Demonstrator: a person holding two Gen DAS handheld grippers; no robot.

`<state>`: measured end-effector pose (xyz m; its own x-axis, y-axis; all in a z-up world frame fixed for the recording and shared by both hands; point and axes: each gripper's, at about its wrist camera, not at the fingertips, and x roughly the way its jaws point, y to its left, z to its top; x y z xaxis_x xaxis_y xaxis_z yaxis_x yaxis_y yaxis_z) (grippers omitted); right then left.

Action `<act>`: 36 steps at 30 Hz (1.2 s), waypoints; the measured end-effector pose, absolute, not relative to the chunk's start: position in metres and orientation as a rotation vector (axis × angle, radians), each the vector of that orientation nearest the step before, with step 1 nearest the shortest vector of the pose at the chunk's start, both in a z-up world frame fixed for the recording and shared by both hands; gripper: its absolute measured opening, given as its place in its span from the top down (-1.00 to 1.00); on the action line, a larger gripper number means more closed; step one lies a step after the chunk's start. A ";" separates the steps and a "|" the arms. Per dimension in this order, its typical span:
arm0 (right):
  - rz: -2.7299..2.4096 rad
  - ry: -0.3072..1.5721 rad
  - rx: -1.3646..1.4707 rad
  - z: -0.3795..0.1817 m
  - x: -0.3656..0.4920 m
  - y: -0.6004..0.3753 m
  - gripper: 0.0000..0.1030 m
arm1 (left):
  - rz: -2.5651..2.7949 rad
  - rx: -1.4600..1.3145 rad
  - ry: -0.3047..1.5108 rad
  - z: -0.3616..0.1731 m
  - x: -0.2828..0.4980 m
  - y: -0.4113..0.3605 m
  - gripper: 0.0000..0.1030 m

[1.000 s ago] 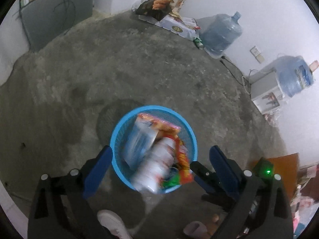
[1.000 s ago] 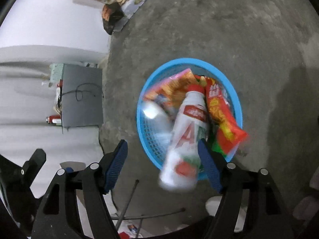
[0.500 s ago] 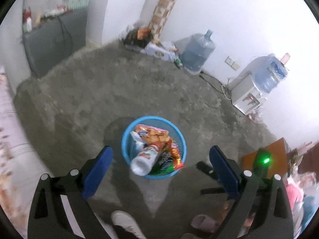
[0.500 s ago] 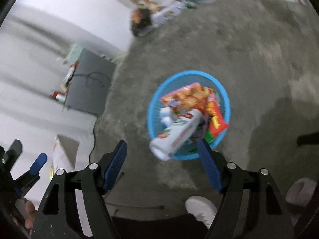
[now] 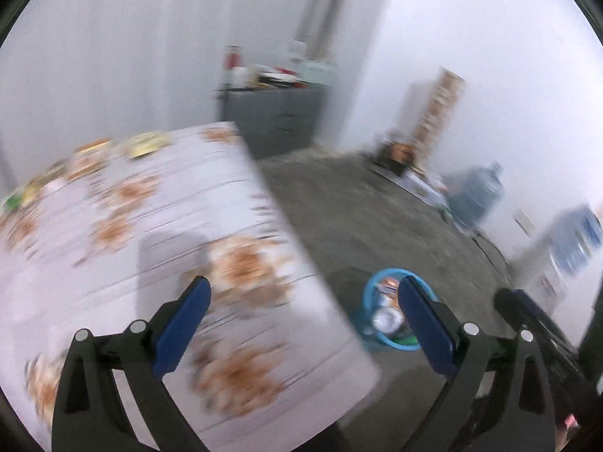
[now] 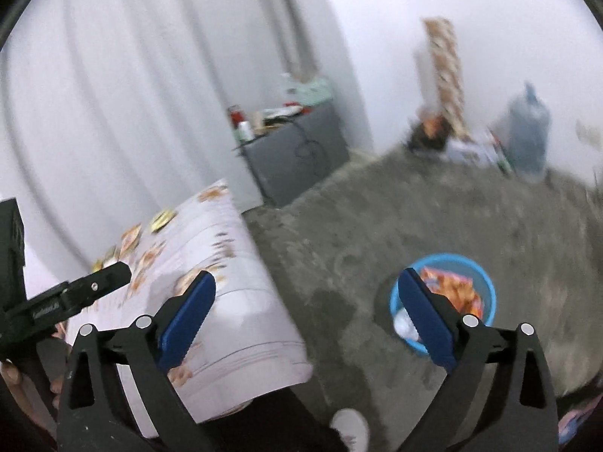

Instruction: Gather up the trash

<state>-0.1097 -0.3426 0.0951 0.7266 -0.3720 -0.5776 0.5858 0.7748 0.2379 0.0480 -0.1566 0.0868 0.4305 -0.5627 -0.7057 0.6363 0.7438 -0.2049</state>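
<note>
One round blue mesh basket (image 6: 488, 293), rough concrete floor (image 6: 414, 218)

To your left, the table with the flower-print cloth (image 6: 226, 282) fills the near side, and its corner juts toward the middle. Right of it the bare concrete floor (image 6: 377, 226) lies open out to the far wall. The blue basket (image 6: 486, 293) stands alone on the near right. A grey cabinet (image 6: 297, 158), a water jug (image 6: 527, 139) and boxes line the far wall.
</note>
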 end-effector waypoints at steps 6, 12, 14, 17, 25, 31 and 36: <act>-0.473 0.593 0.232 0.097 -0.090 -0.293 -0.84 | -0.520 0.092 0.755 0.089 0.033 -0.083 -0.89; -0.400 0.703 0.174 0.079 -0.081 -0.260 -0.84 | -0.398 0.100 0.815 0.073 0.023 -0.055 -0.89; -0.367 0.753 0.173 0.068 -0.082 -0.252 -0.84 | -0.378 0.108 0.847 0.061 0.017 -0.050 -0.89; -0.330 0.821 0.170 0.057 -0.082 -0.242 -0.84 | -0.354 0.133 0.867 0.045 0.004 -0.047 -0.89; -0.323 0.911 0.128 0.037 -0.096 -0.224 -0.84 | -0.321 0.287 0.936 0.012 -0.024 -0.042 -0.89; -0.346 0.927 0.131 0.031 -0.101 -0.226 -0.84 | -0.226 0.289 0.922 0.014 -0.017 -0.031 -0.89; -0.370 0.919 0.142 0.031 -0.100 -0.237 -0.84 | -0.197 0.314 0.932 0.012 -0.014 -0.030 -0.89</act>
<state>-0.1004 -0.2372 0.0312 0.5493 -0.2516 -0.7969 0.3711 0.9279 -0.0371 -0.0138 -0.0296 0.0120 0.5834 -0.0313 -0.8116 0.3004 0.9367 0.1799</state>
